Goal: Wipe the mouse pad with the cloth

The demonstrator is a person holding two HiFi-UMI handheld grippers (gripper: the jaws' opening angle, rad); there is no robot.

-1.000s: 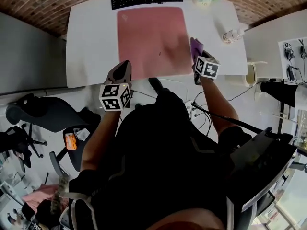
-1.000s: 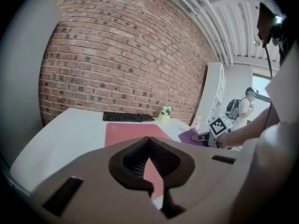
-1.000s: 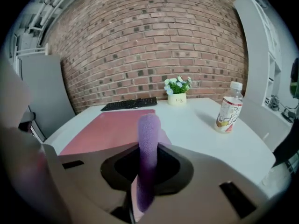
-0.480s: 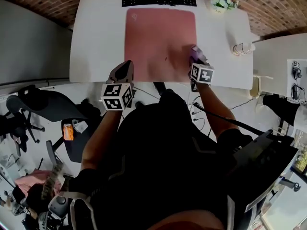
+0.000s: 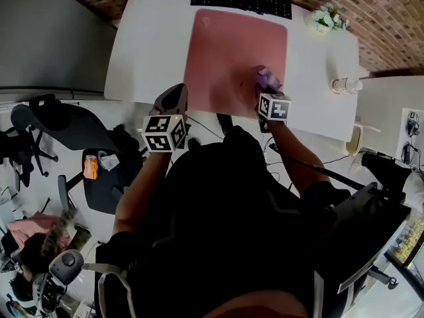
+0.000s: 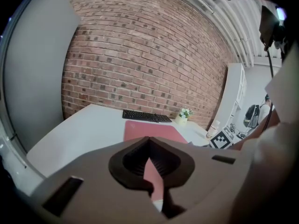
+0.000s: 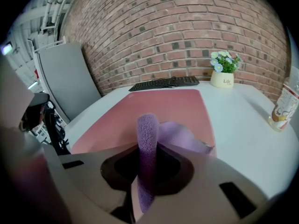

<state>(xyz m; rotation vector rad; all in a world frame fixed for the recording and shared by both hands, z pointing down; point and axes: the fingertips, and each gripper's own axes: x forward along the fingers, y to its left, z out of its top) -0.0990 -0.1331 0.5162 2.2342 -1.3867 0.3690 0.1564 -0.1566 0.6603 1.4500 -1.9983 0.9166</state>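
The pink mouse pad point(image 5: 232, 52) lies on the white desk point(image 5: 149, 52), just in front of the black keyboard point(image 5: 242, 0). My right gripper point(image 5: 267, 88) is shut on a purple fleece cloth point(image 5: 266, 77) over the pad's near right part. In the right gripper view the cloth point(image 7: 148, 132) stands up between the jaws, with a fold spilling right onto the pad point(image 7: 154, 108). My left gripper point(image 5: 173, 99) hovers at the desk's near edge, left of the pad. Its jaws are together with nothing in them, and the pad point(image 6: 149, 130) shows ahead.
A small flower pot point(image 5: 328, 18) stands at the desk's far right, and a bottle point(image 5: 346, 85) is at the right edge. Office chairs point(image 5: 59, 134) are on the floor to the left. A grey partition point(image 7: 63, 78) and a brick wall border the desk.
My right gripper has carried the cloth left, from beside the pad's right edge onto the pad. The left gripper has stayed at the desk's near edge. The head view has shifted.
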